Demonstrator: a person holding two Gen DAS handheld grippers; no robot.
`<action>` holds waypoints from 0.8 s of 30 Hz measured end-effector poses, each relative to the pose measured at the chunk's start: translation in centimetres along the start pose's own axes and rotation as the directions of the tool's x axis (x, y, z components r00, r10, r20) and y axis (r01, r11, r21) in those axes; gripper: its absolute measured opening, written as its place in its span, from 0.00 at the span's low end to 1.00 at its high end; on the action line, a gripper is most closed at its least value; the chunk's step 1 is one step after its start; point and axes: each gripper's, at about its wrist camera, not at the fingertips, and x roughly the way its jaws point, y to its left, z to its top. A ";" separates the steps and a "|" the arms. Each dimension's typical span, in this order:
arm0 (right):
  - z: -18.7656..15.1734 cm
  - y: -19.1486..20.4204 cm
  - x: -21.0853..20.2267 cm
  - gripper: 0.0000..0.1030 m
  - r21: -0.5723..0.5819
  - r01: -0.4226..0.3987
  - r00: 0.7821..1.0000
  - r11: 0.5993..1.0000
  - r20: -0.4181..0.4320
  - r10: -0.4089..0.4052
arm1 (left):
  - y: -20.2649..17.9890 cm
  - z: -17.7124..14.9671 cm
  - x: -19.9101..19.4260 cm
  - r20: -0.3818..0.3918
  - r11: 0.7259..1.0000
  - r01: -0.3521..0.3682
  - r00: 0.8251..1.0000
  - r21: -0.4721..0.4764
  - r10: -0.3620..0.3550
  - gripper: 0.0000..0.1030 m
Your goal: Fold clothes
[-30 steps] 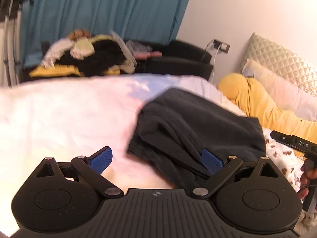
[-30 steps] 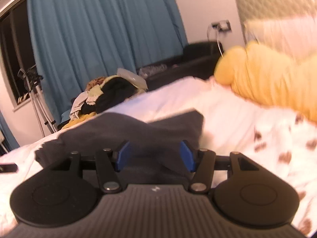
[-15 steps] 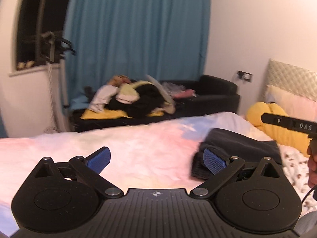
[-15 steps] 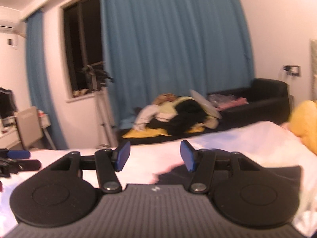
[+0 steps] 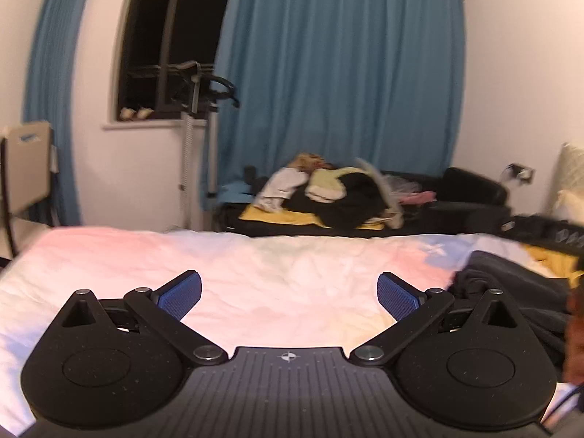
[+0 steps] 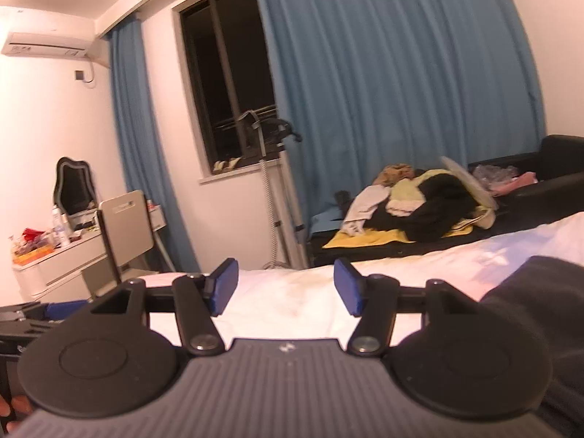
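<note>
Left wrist view shows the left claw [image 5: 288,294] and right claw [image 6: 285,286] both apart and empty, 1 dark garment [image 5: 511,292] folded on the bed [image 5: 255,266], a pile of clothes [image 5: 328,197] left.

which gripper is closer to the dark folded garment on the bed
Right. The dark garment lies beside the right gripper; the left gripper sits further left of it.

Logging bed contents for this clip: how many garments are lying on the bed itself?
1 visible: a dark garment at the bed's right side, also showing at right in the right wrist view. The clothes pile lies on the black sofa beyond. More may be out of frame.
</note>
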 end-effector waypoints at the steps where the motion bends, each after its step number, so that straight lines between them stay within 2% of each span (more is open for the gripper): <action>1: -0.2 0.2 0.2 0.58 -0.005 -0.007 1.000 1.000 -0.007 0.007 | 0.2 -0.2 0.1 0.002 1.000 -0.007 1.000 -0.015 0.007 1.00; 5: -0.7 -0.5 0.5 0.60 -0.027 -0.010 1.000 1.000 -0.019 0.010 | 0.4 -1.2 0.8 0.022 0.997 -0.056 0.998 -0.054 0.057 1.00; 11: -2.2 -1.6 1.8 0.64 -0.059 0.004 1.000 0.998 -0.027 -0.006 | 0.1 -2.2 2.0 0.035 0.989 -0.145 0.989 -0.038 0.146 1.00; 19: -3.8 -2.3 2.2 0.64 -0.056 0.004 1.000 0.998 -0.019 -0.005 | -1.0 -2.4 2.7 0.052 0.984 -0.177 0.983 -0.024 0.178 1.00; 24: -4.2 -2.6 2.4 0.70 -0.074 0.021 1.000 0.997 -0.009 -0.022 | -1.2 -2.9 3.6 0.030 0.980 -0.199 0.979 0.004 0.199 1.00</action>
